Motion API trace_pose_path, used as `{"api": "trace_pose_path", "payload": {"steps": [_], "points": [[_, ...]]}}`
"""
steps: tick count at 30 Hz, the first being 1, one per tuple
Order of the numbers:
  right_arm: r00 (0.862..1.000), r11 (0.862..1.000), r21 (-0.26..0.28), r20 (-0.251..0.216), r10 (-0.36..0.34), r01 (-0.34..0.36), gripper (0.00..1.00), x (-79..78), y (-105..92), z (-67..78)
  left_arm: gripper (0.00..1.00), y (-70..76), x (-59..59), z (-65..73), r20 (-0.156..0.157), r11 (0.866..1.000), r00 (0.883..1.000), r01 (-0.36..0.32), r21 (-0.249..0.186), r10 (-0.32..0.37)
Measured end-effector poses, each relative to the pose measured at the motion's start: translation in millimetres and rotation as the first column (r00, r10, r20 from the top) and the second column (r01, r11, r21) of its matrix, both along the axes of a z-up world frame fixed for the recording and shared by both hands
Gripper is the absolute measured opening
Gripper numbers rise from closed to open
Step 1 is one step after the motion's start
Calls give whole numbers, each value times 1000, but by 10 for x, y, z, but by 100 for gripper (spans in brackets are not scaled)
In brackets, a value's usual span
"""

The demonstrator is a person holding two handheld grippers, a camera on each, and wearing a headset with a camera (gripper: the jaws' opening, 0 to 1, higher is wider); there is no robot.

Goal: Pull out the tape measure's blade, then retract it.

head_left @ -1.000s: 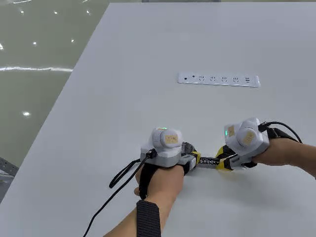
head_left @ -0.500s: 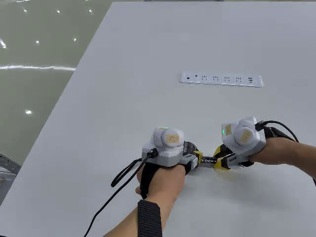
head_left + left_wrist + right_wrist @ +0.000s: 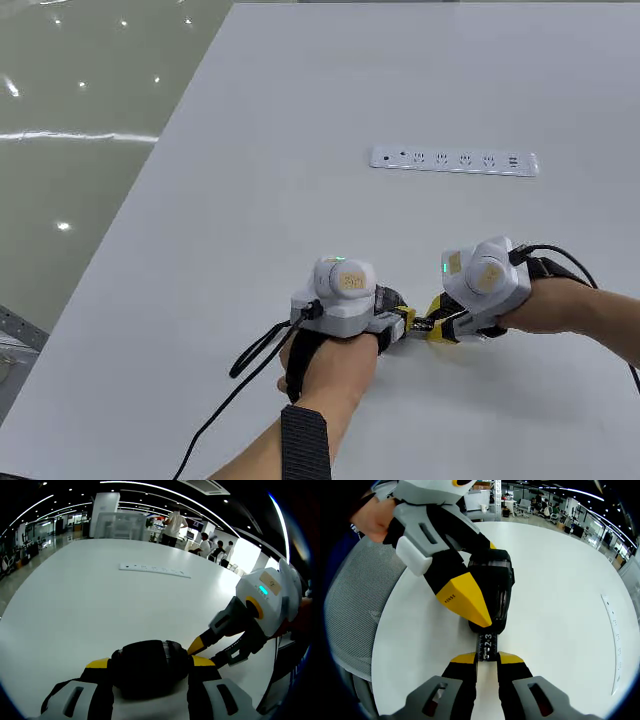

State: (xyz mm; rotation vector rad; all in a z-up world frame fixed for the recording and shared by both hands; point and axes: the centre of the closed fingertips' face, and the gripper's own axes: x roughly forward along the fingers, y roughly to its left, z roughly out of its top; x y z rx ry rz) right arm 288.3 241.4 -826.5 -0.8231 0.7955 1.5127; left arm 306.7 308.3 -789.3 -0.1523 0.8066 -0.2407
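Near the front edge of the white table (image 3: 300, 150), on its surface: the black tape measure (image 3: 150, 667), clamped across its flanks by the left gripper (image 3: 395, 318). Jaws closed onto the case, yellow-tipped fingers (image 3: 97, 663) pressed to either side. Just right of it, the right gripper (image 3: 487, 657), aimed straight at the case mouth. Pinches the blade (image 3: 487, 645) (black with white numerals, "23" legible in the right gripper view) between clenched tips. Only a short stretch of blade drawn out, straight from the case to those tips. Nearly tip to tip, the two grippers, in the head view. Wrapped around the left gripper's body from behind, the left hand (image 3: 330, 365), a black strap (image 3: 305, 440) at the wrist. Reaching in from the right side, the right hand (image 3: 540, 305). Off the left gripper, a black cable (image 3: 238, 366), trailing over the tabletop toward the near edge. Farther back on the table, well apart from the work: a white power strip (image 3: 455, 160), lying crosswise. Left of the table, a glossy floor (image 3: 80, 120) dotted with reflected ceiling lights. Beyond the table's far end, in the left gripper view, several people (image 3: 175, 522) standing.
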Motion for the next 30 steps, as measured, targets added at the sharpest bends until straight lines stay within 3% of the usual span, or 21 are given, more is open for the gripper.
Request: {"api": "trace_pose_path", "payload": {"steps": [30], "points": [[1000,1000,17,7,-4,3,11,-11,190,-4,56,9,17,1,-5,1000,1000,-11,-6,11]]}}
